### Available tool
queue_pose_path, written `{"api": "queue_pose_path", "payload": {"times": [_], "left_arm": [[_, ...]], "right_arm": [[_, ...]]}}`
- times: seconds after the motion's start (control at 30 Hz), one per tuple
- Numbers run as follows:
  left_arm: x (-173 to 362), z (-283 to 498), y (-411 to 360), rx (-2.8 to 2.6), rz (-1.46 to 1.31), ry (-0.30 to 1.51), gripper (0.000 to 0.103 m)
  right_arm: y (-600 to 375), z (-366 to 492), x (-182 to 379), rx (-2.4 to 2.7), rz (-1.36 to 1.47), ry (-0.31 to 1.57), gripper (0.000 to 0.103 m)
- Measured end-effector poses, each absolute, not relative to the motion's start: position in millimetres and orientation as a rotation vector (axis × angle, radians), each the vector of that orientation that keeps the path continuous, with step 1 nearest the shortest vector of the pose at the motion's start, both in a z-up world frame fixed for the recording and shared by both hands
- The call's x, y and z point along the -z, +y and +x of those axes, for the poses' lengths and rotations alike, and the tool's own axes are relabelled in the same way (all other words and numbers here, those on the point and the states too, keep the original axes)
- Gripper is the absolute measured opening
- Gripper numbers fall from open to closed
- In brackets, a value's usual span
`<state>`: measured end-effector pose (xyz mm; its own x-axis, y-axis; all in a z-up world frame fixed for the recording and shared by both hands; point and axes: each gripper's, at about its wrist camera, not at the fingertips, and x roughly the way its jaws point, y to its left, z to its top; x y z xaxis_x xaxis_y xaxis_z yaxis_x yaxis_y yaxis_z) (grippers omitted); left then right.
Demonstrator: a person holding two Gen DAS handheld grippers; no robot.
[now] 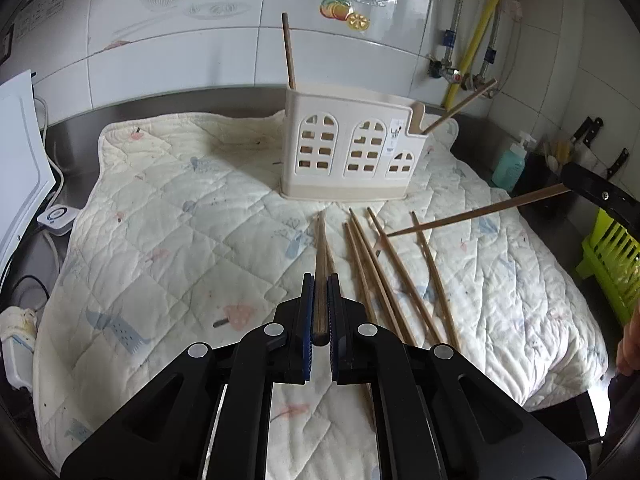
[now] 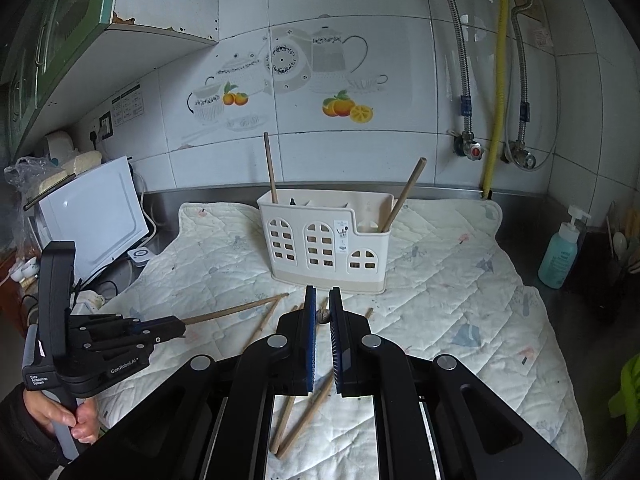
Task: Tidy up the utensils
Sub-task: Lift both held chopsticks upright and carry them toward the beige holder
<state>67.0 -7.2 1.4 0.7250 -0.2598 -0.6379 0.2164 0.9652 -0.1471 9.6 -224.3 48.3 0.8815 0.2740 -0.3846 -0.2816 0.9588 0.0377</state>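
Observation:
A cream utensil holder (image 1: 348, 152) with window cut-outs stands on the quilted mat (image 1: 160, 220); it also shows in the right wrist view (image 2: 326, 244). Two wooden chopsticks stand in it, one at the left end (image 1: 288, 52) and one leaning at the right end (image 1: 460, 106). Several chopsticks (image 1: 384, 276) lie on the mat in front of it. My left gripper (image 1: 320, 284) is shut on a chopstick (image 1: 320, 248) pointing toward the holder. My right gripper (image 2: 323, 300) is shut on a chopstick seen end-on (image 2: 322, 315); its shaft shows in the left wrist view (image 1: 476, 212).
A white appliance (image 2: 96, 216) stands left of the mat. A blue soap bottle (image 2: 560, 252) and knives (image 1: 588, 132) are at the right. A green rack (image 1: 612, 256) sits at the right edge. Pipes and valves (image 2: 496, 80) run down the tiled wall.

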Motion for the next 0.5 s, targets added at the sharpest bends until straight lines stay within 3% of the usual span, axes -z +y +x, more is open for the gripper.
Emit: {"api": "queue_pose_path", "payload": {"times": [0.5], "left_arm": [[-76, 101, -11, 0.296, -0.015, 0.595, 0.005]], "right_arm": [[-235, 31, -118, -0.34, -0.02, 0.321, 0.007]]}}
